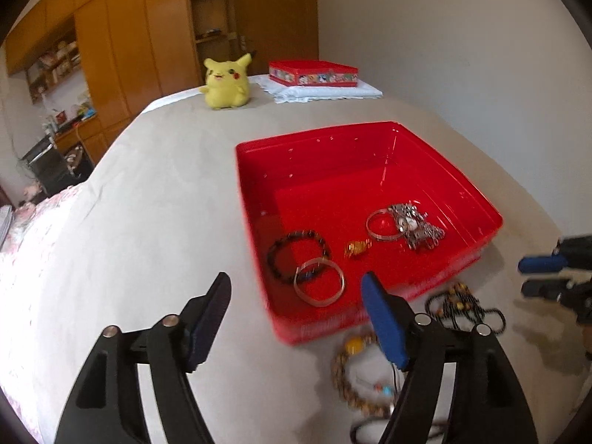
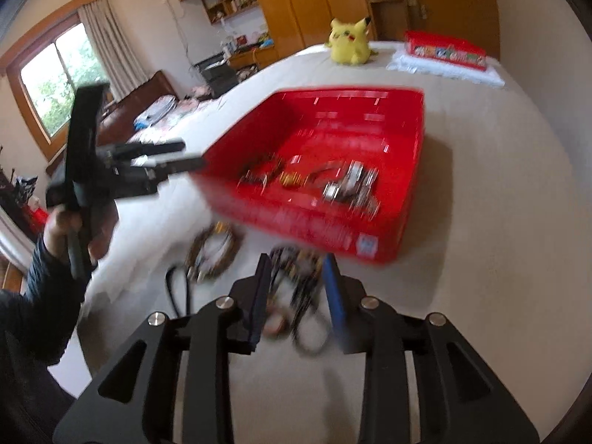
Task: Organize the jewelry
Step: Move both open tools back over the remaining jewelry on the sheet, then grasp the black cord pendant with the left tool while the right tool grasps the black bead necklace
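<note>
Red plastic box [image 1: 436, 140] on the beige bedspread [image 1: 155, 192] is already taking in jewelry, so sorting is well underway I'd say. Going left to right from the left gripper [image 1: 296, 314]: its fingers are spread wide with nothing between them, hanging just off the box's near corner. Right ahead of it inside the box sit a dark bead bracelet [image 1: 281, 255] and a silver bangle [image 1: 319, 281] overlapping it, then a small gold piece [image 1: 354, 248], then another bangle [image 1: 383, 225] touching a heap of silver chain [image 1: 416, 227].

Still outside, just this side of the box: a tan bead strand with a yellow bead [image 1: 351, 355] under the left gripper's right finger, and a tangle of black beaded bracelets [image 2: 296, 296].

Right gripper [image 2: 294, 296] is parted too, straddling that black tangle, nothing pinched yet. That view is blurry, so don't trust fine detail.

Next move probably wants the right one to drop lower, close on one loop, not the whole clump, and lift it over the wall.
</note>
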Available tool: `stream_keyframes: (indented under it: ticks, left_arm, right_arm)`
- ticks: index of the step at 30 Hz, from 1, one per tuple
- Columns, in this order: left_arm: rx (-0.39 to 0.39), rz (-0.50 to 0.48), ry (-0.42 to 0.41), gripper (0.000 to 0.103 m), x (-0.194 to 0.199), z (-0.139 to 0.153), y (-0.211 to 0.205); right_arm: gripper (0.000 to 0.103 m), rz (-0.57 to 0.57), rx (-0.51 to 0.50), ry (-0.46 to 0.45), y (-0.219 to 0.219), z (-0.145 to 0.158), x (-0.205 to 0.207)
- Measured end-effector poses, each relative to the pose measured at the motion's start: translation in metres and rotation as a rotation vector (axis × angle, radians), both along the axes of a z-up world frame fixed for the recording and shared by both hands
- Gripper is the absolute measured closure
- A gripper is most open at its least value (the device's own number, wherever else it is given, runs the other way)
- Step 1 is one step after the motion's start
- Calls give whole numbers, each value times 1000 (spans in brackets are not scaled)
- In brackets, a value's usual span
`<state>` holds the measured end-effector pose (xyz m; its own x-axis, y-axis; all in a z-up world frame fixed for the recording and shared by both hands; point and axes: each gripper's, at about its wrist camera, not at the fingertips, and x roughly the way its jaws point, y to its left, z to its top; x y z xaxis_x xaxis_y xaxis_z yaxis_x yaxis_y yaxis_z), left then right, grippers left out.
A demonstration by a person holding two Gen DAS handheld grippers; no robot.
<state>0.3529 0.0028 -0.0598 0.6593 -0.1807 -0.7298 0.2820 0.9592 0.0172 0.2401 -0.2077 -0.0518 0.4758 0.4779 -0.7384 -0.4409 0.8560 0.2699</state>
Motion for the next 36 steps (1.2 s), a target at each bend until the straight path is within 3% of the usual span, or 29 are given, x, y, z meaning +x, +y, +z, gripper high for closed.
stream_keyframes:
  ticks: [8, 15, 18, 23, 36]
  left_arm:
    - [-36, 33, 81, 26, -53, -27, 14]
    - [-73, 22, 122, 26, -80, -43, 10]
    - [-88, 13, 126, 26, -83, -44, 9]
    - [-88, -6, 128, 26, -87, -44, 7]
    - [-118, -174, 185, 26, -115, -56, -38]
  right_arm:
    - [63, 5, 2, 53, 10, -24, -39]
    - [63, -38, -49, 13, 18, -36, -5]
    - [69, -41, -82, 31, 23, -50, 10]
    - [96, -47, -122, 32, 19, -59, 11]
    - [97, -119, -44, 8, -18, -26, -47]
